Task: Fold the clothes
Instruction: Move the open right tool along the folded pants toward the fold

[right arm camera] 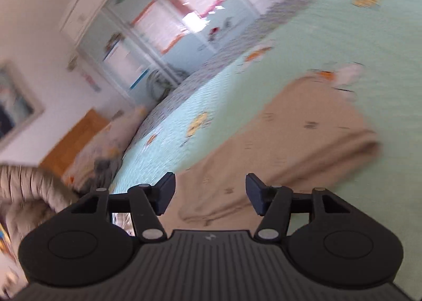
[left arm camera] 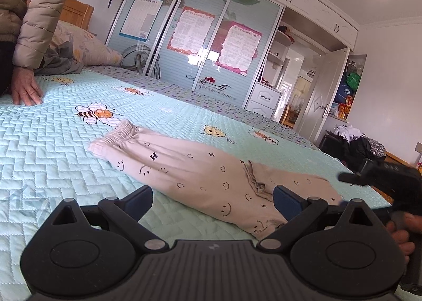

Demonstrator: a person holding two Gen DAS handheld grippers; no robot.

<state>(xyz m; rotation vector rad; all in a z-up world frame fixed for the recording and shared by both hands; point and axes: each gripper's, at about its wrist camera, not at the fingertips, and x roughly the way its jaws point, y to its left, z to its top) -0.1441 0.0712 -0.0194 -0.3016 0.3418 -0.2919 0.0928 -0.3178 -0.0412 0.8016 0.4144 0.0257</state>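
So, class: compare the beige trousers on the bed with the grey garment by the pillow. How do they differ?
The beige trousers are pale with small smiley faces; the grey garment is dark and plain. The trousers lie stretched out flat and lengthwise; the grey garment sits crumpled in a heap. The trousers lie mid-bed; the grey garment rests against the pillow. Both rest on the green quilt.

Both wrist cameras sit low over the bed (left arm camera: 52,142), facing the wardrobe (left arm camera: 200,37); right view rolled, seemingly nearer.
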